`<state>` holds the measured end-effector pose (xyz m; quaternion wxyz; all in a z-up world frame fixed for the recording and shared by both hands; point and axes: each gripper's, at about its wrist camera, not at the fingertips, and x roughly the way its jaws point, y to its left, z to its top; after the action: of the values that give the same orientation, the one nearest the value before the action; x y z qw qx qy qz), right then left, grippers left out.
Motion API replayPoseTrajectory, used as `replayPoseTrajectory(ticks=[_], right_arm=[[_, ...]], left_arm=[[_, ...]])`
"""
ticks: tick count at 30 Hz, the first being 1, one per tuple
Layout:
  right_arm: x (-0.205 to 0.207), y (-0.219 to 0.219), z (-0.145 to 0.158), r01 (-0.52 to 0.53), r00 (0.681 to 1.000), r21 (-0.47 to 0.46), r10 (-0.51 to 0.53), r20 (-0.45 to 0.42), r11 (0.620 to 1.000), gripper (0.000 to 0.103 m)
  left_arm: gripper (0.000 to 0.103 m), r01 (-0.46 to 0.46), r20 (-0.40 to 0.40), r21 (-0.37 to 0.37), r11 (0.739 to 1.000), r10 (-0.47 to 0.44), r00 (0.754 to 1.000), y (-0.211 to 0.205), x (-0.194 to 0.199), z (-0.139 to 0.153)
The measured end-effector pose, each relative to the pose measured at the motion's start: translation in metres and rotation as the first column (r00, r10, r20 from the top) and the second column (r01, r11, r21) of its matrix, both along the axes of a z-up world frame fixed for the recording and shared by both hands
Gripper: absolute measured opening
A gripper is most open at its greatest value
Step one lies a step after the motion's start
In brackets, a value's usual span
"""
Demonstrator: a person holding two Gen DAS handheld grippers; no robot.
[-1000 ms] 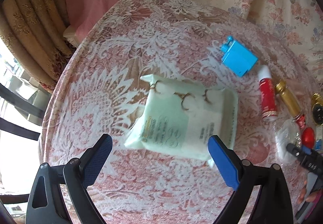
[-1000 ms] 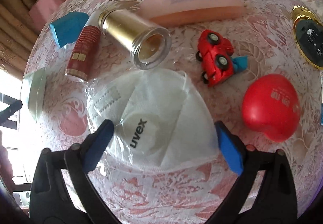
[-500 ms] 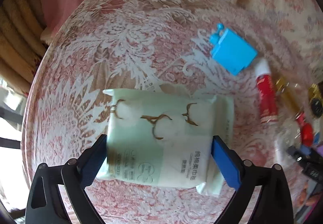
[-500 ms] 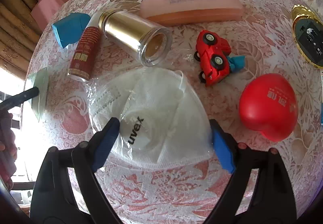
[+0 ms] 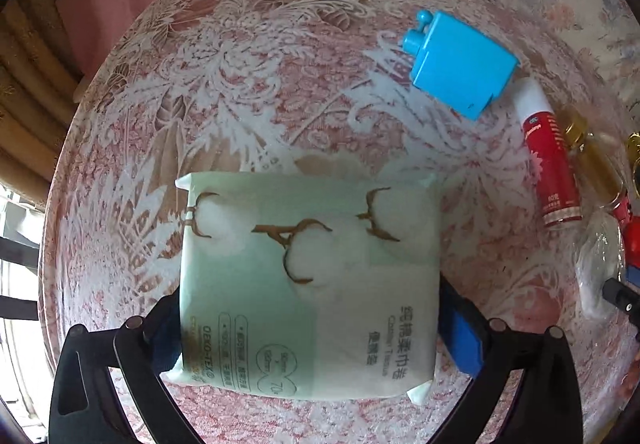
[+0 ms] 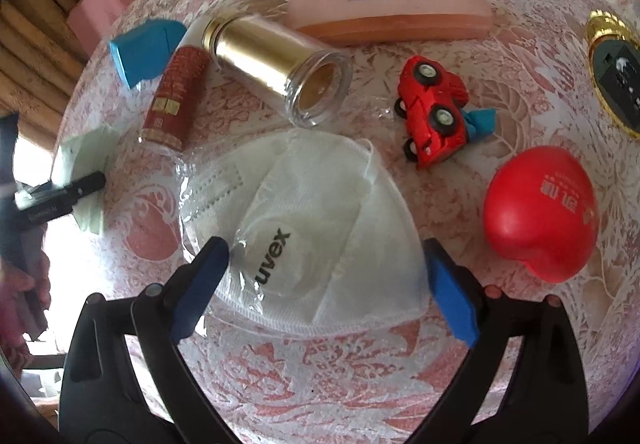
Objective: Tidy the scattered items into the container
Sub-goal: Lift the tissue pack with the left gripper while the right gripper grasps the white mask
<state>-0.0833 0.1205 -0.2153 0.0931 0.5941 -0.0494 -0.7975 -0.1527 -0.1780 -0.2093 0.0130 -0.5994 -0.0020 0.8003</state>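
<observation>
A pale green tissue pack (image 5: 308, 276) lies flat on the lace tablecloth. My left gripper (image 5: 316, 328) is open, with one blue pad on each side of the pack's near end; the left pad is mostly hidden behind the pack. A white uvex mask in a clear wrapper (image 6: 320, 219) lies between the fingers of my open right gripper (image 6: 328, 284), whose blue pads stand at the mask's two side edges. No container shows in either view.
Scattered on the round table (image 5: 240, 83) are a blue toy block (image 5: 460, 63), a red tube (image 6: 176, 95), a gold bottle (image 6: 280, 67), a pink case (image 6: 392, 11), a red toy car (image 6: 434, 115), a red heart-shaped ball (image 6: 540, 215) and a gold-rimmed black object (image 6: 616, 79). A pink cushion (image 5: 120, 3) sits behind.
My left gripper has moved forward and down until the tissue pack sits between its fingers. The right gripper has edged closer to the mask and its fingers stand slightly narrower.
</observation>
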Motion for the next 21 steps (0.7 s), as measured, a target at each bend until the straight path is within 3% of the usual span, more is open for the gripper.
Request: replayPoseTrajectory(ticks=[3, 11, 16, 18, 19, 21], right_arm=[[-0.001, -0.003, 0.0, 0.007, 1.0, -0.001, -0.007, -0.006, 1.0, 0.096], [-0.013, -0.038, 0.001, -0.038, 0.998, 0.11, 0.043, -0.035, 0.993, 0.102], [-0.017, -0.036, -0.006, -0.017, 1.0, 0.072, 0.018, -0.008, 0.997, 0.103], [-0.017, -0.036, -0.006, -0.016, 1.0, 0.07, 0.017, -0.011, 0.997, 0.103], [-0.017, -0.037, -0.007, -0.015, 1.0, 0.07, 0.016, -0.015, 0.997, 0.103], [-0.018, -0.039, -0.007, -0.015, 1.0, 0.071, 0.016, -0.018, 0.997, 0.103]], left_arm=[[0.103, -0.002, -0.01, 0.0, 1.0, 0.002, 1.0, -0.001, 0.002, 0.001], [0.103, -0.009, -0.014, 0.001, 1.0, 0.009, 1.0, -0.002, 0.013, 0.002], [0.103, -0.007, -0.009, 0.0, 1.0, 0.007, 1.0, -0.004, 0.019, -0.001], [0.103, -0.032, -0.01, -0.005, 0.999, 0.032, 0.999, 0.001, -0.003, -0.005], [0.103, -0.011, -0.009, -0.011, 1.0, 0.011, 1.0, 0.004, -0.026, -0.01], [0.103, 0.001, -0.013, -0.012, 1.0, -0.001, 1.0, 0.006, -0.037, -0.013]])
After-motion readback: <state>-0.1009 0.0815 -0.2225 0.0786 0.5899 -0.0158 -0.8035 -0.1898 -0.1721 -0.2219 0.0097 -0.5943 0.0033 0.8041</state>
